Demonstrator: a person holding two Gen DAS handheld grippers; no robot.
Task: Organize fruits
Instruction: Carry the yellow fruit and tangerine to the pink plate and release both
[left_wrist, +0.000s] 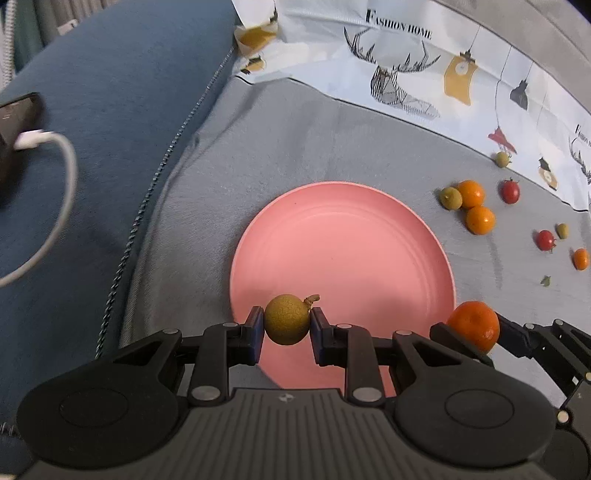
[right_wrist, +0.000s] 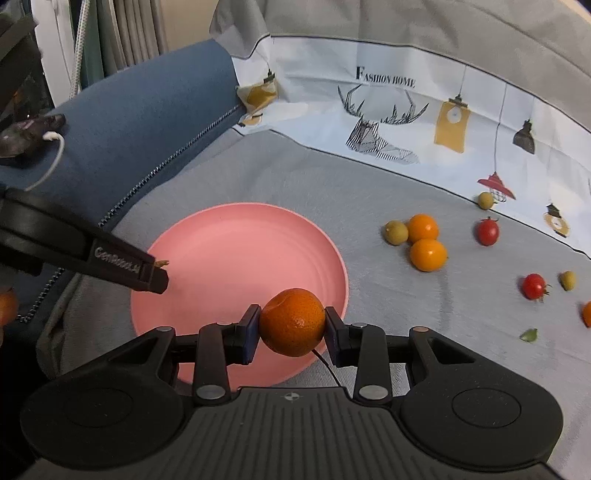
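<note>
Two handheld grippers are seen over a grey cloth (left_wrist: 295, 140) on which a pink plate (left_wrist: 347, 236) rests. In the left wrist view, the left gripper (left_wrist: 287, 324) is clenched on a small green-brown fruit (left_wrist: 286, 319) with a short stem, pressed between its blue pads. This fruit is held over the plate's rim at about 7 o'clock of the plate. At 3 o'clock of that fruit, the right gripper (left_wrist: 474, 329) is seen holding a mandarin (left_wrist: 474, 325) just off the plate's 4 o'clock edge.

In the right wrist view, the right gripper (right_wrist: 291, 326) is closed on the mandarin (right_wrist: 292, 321), which is gripped on both sides, over the plate's (right_wrist: 236, 258) 5 o'clock rim. The left gripper's finger (right_wrist: 122, 267) is seen entering from 9 o'clock, with only the fruit's stem showing past it.

Loose fruits are scattered on the cloth at 2 to 3 o'clock of the plate. One greenish fruit (left_wrist: 451, 198) is touching one of two small oranges (left_wrist: 470, 194), and the second orange (left_wrist: 480, 220) lies just beside them. Two cherry tomatoes (left_wrist: 510, 190) (left_wrist: 545, 240) are set further out, with more small green fruits (left_wrist: 502, 159) (left_wrist: 562, 230) near them. Another orange (left_wrist: 580, 258) is cut off by the frame edge, and a small green leaf (left_wrist: 545, 281) lies nearby.

At 12 o'clock, a white printed fabric (left_wrist: 406, 66) with deer and lamp drawings is spread. At 10 o'clock, a blue cushion (left_wrist: 122, 92) bears a dark device (left_wrist: 14, 129) with a white cable (left_wrist: 62, 177).
</note>
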